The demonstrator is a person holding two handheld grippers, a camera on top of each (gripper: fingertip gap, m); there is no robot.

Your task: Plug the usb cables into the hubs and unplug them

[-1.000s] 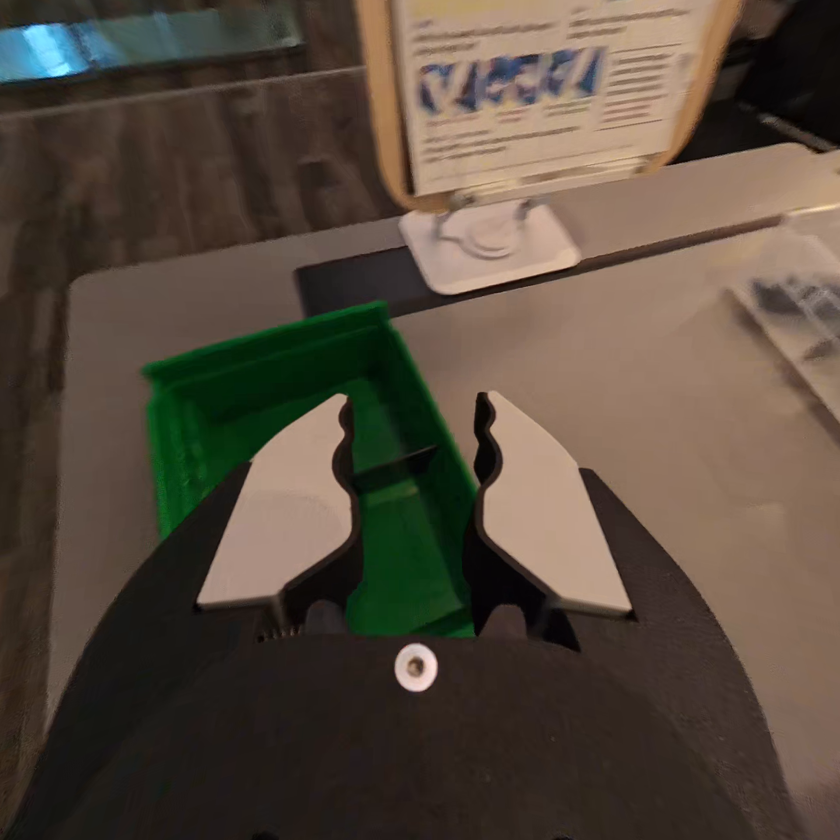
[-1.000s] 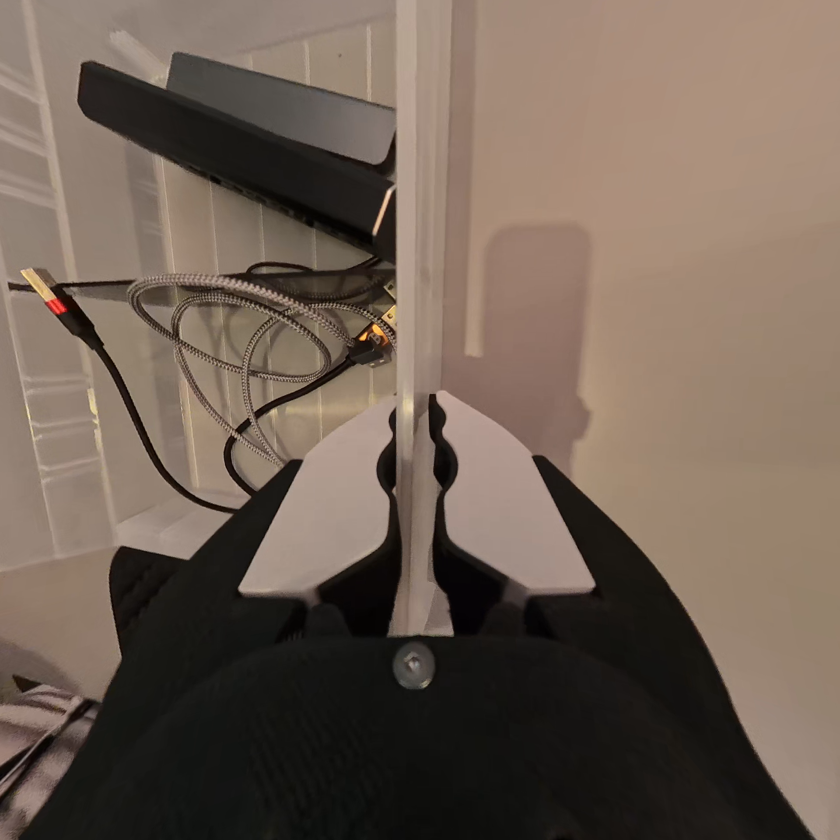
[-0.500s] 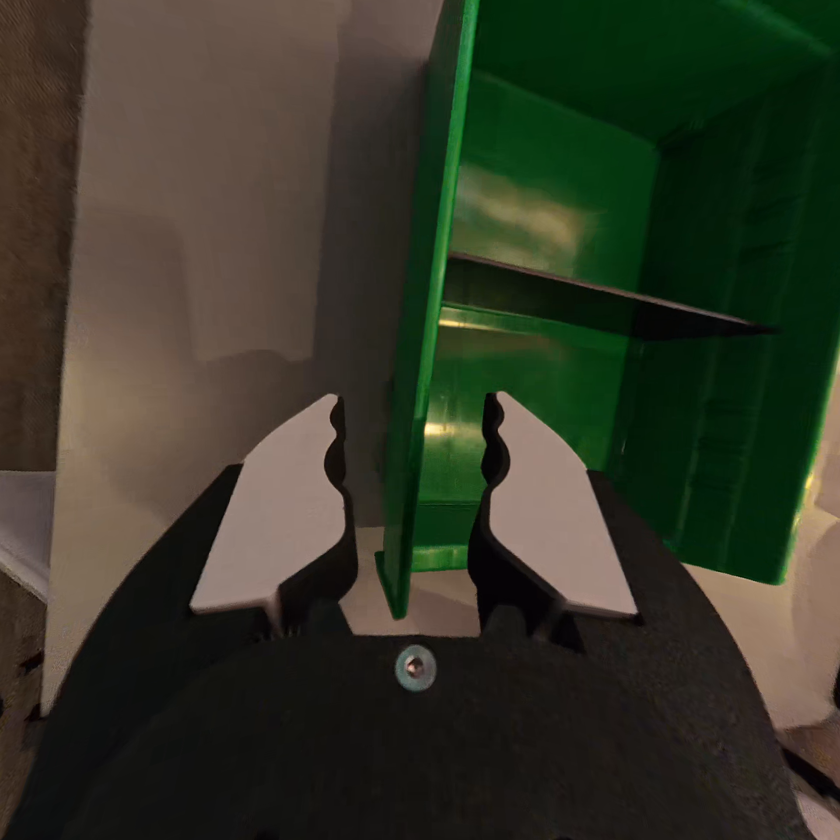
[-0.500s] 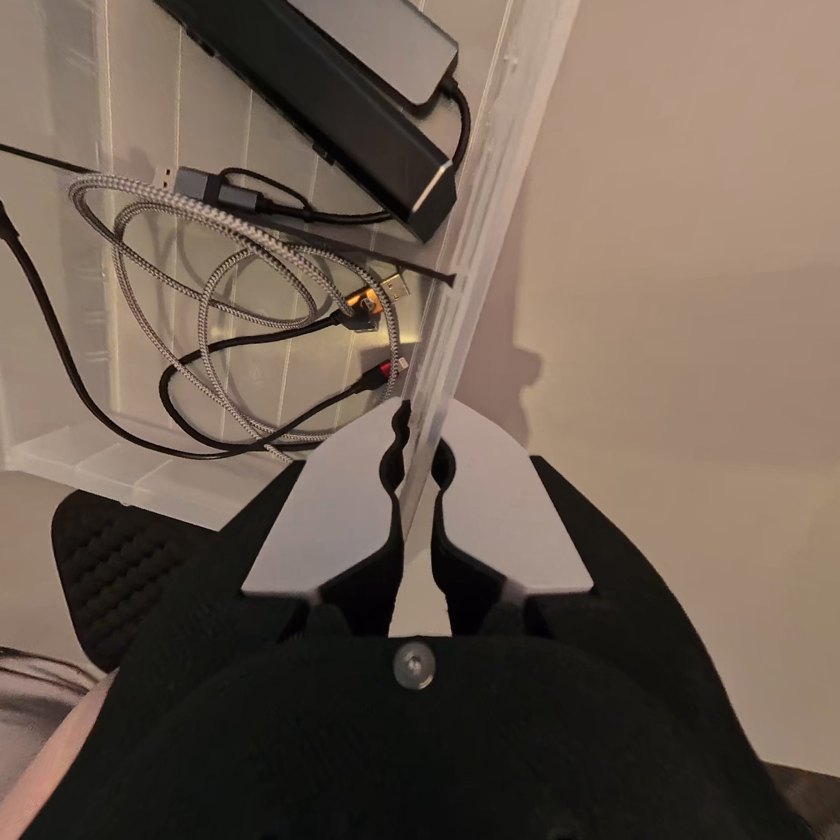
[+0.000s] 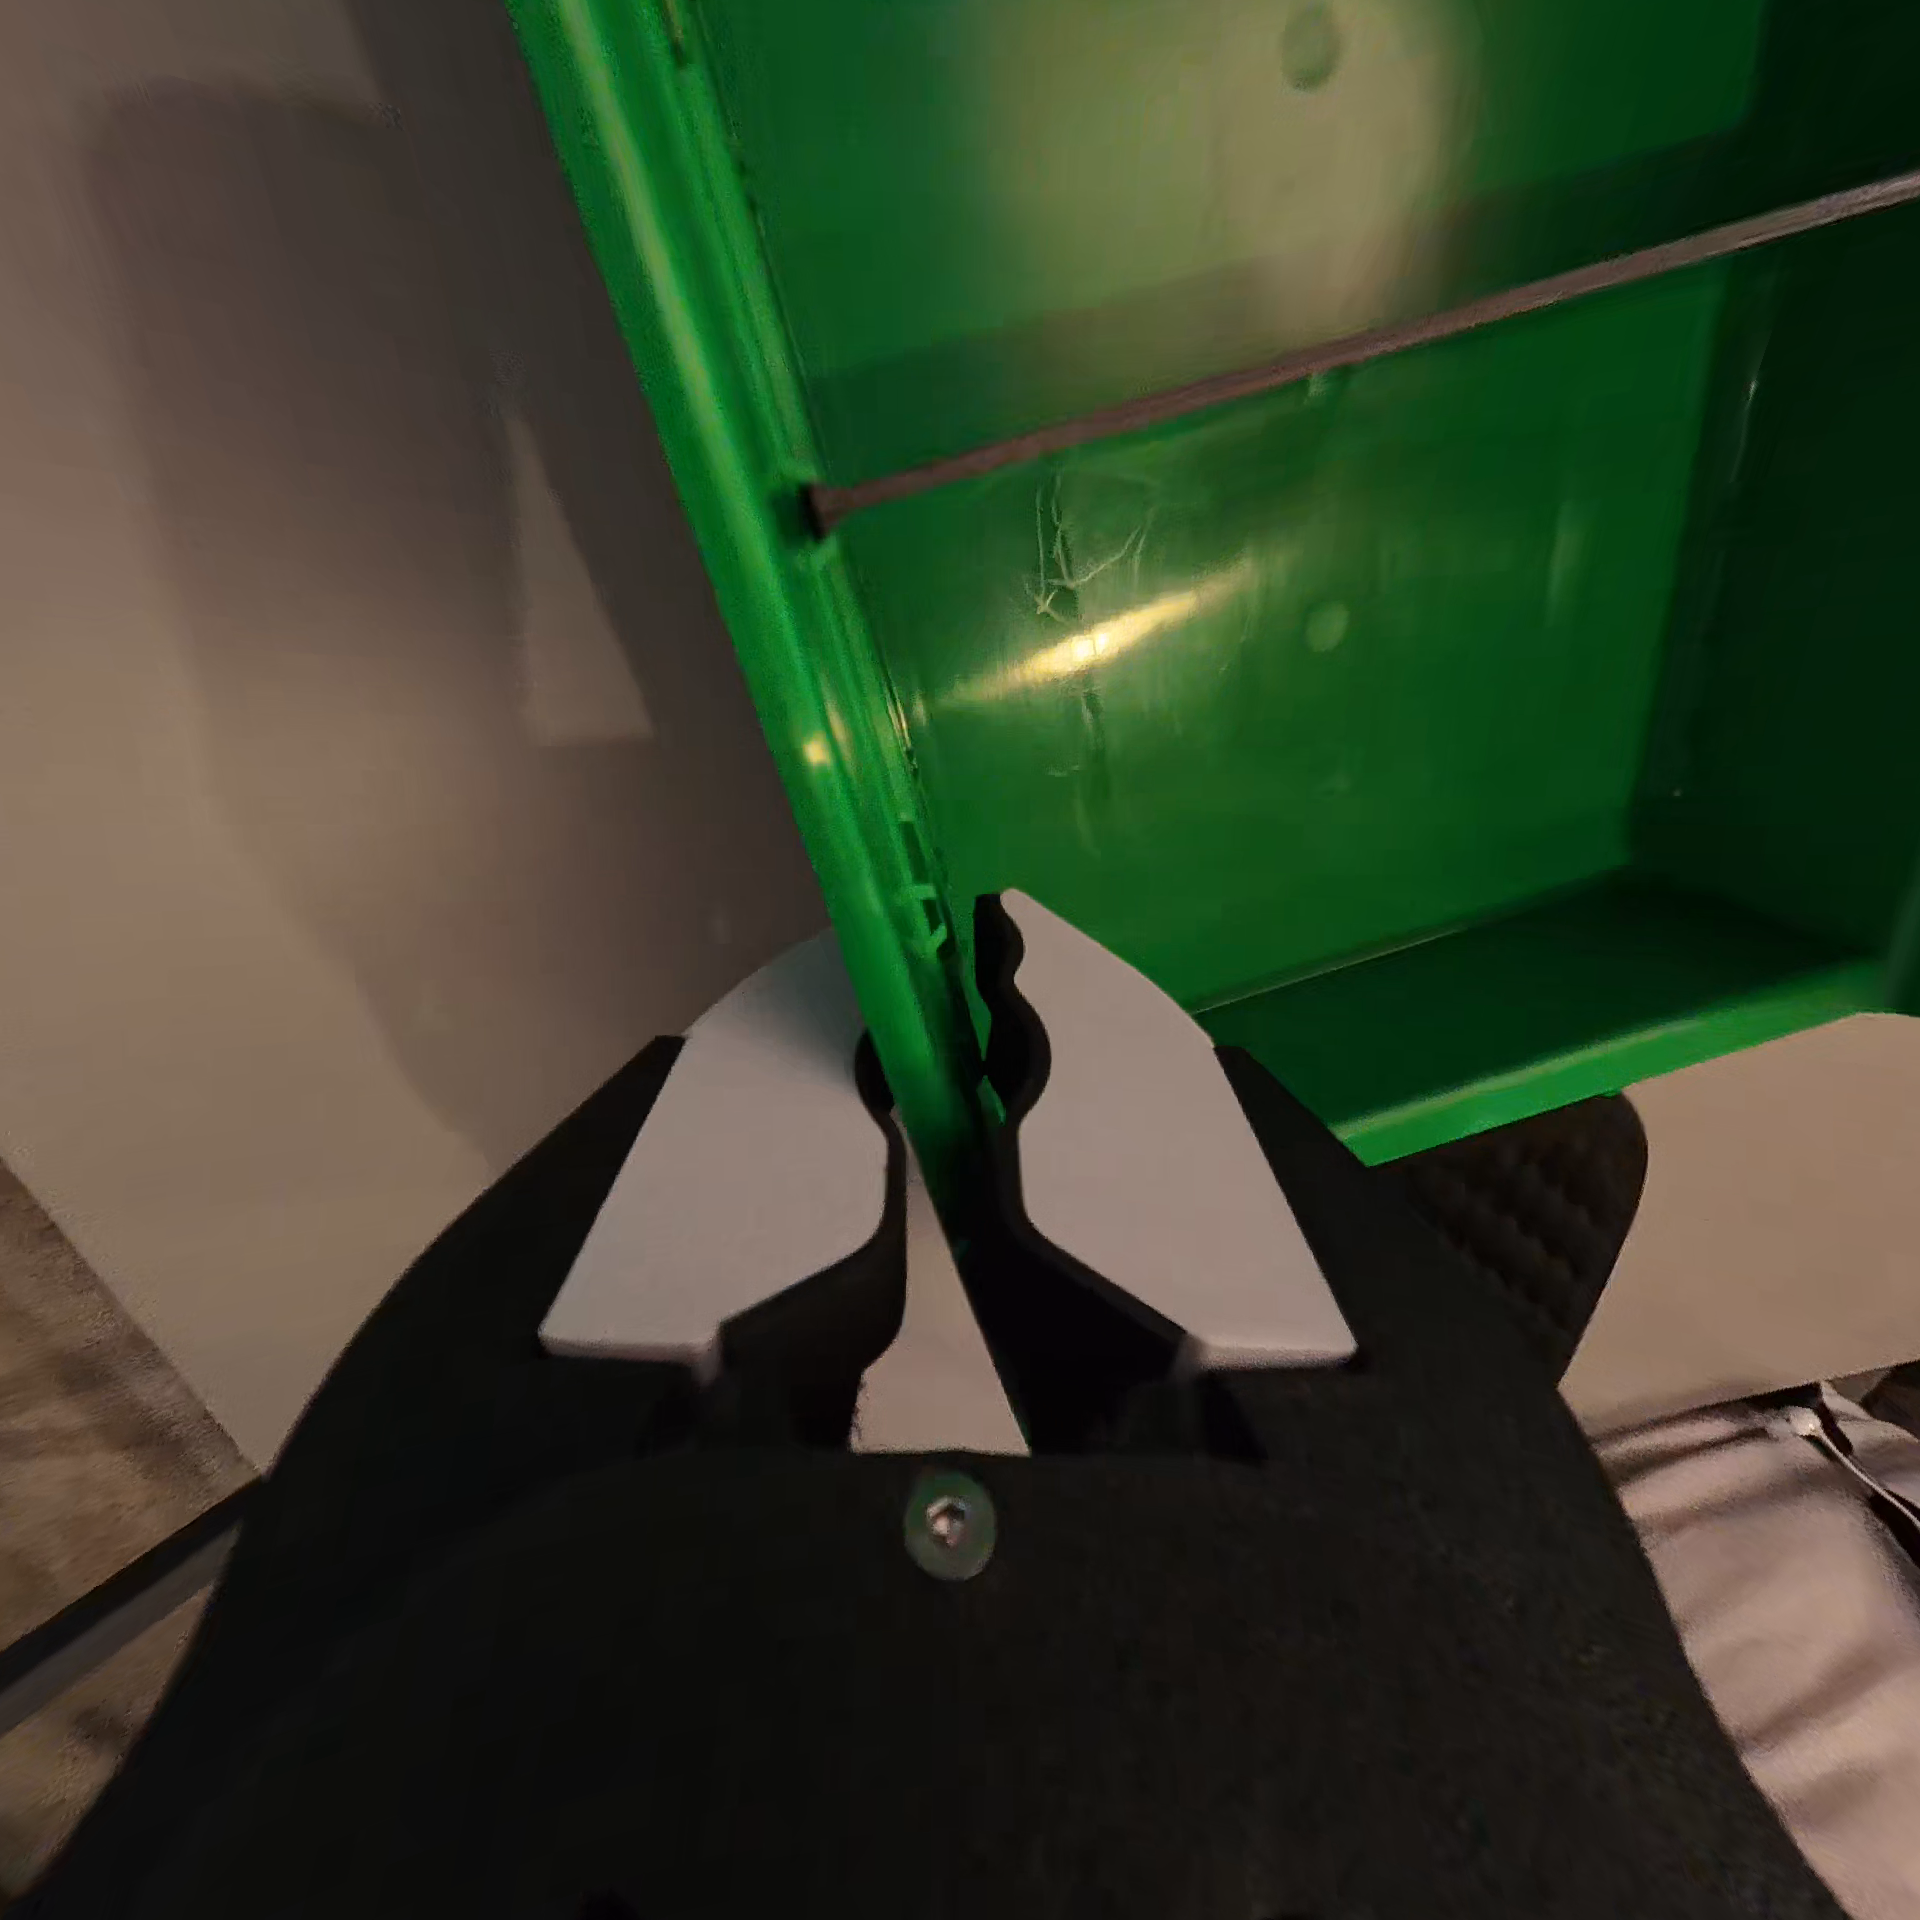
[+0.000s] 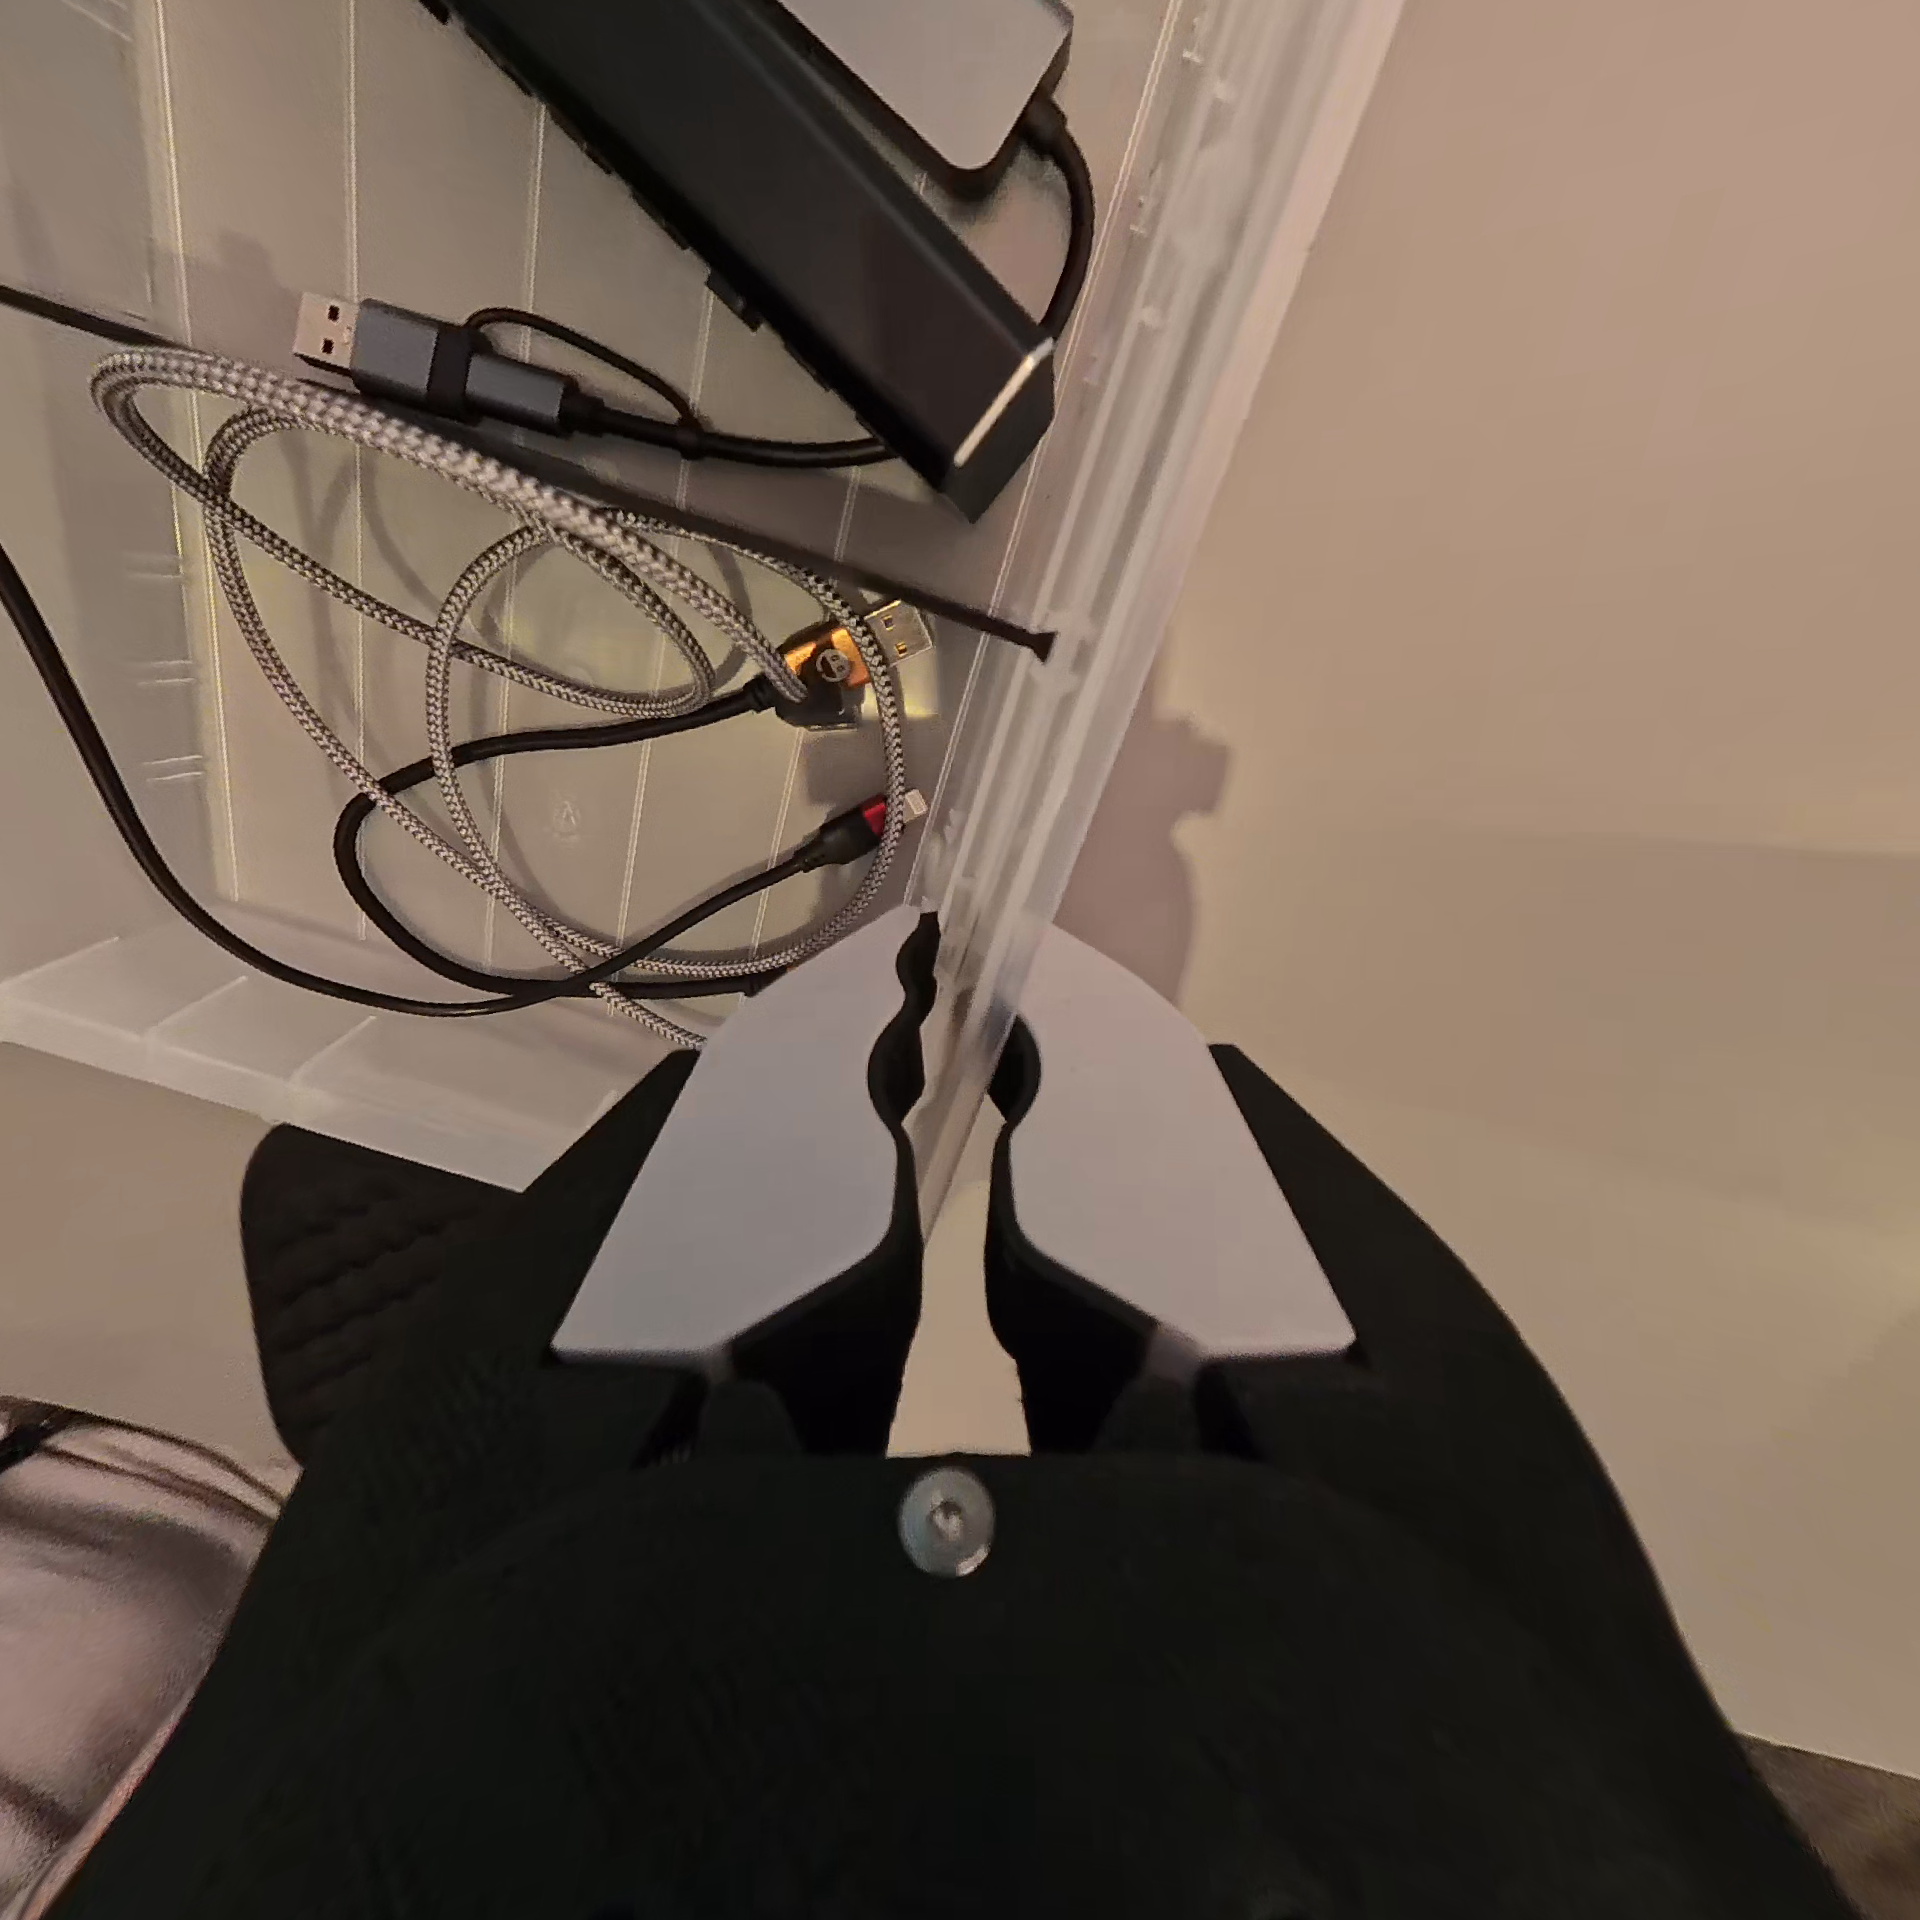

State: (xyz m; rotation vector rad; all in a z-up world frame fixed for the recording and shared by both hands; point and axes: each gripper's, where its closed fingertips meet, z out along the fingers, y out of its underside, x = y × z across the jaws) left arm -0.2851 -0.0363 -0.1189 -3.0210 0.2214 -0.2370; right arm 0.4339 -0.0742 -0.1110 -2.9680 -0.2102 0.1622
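Left gripper (image 5: pixel 951 997): black textured body, pale grey wedge-shaped fingers (image 5: pixel 1132 1164) with wavy black inner edges. It is clamped on the side wall of a green bin (image 5: pixel 1299 644), one finger outside the wall and one inside. The bin is glossy moulded plastic, rectangular, scuffed with fine white scratches on its floor, and split by a thin dark divider (image 5: pixel 1351 364) slotted into the wall. Both compartments in view hold nothing. The bin stands on a smooth pale table (image 5: pixel 260 727).

Right gripper (image 6: pixel 961 987): same build. Its fingers (image 6: pixel 790 1174) are pressed together on the ribbed side wall of a clear bin (image 6: pixel 1101 520), made of frosted, see-through plastic with raised ridges along its floor.

Only the right wrist view shows the task items, all inside the clear bin. Two flat bar-shaped hubs (image 6: pixel 831 239), dark metal-looking casings, lie stacked against the wall in the far compartment. A grey metal plug (image 6: pixel 416 348) on a black lead lies beside them. In the near compartment a grey braided cable (image 6: pixel 436 540) is coiled in loose loops, tangled with a smooth black cable (image 6: pixel 540 743); a gold plug (image 6: pixel 852 649) and a small red-collared plug (image 6: pixel 868 821) rest near the wall. No cable is plugged into a hub.

A black quilted pad (image 6: pixel 343 1268) shows below each bin's near corner.
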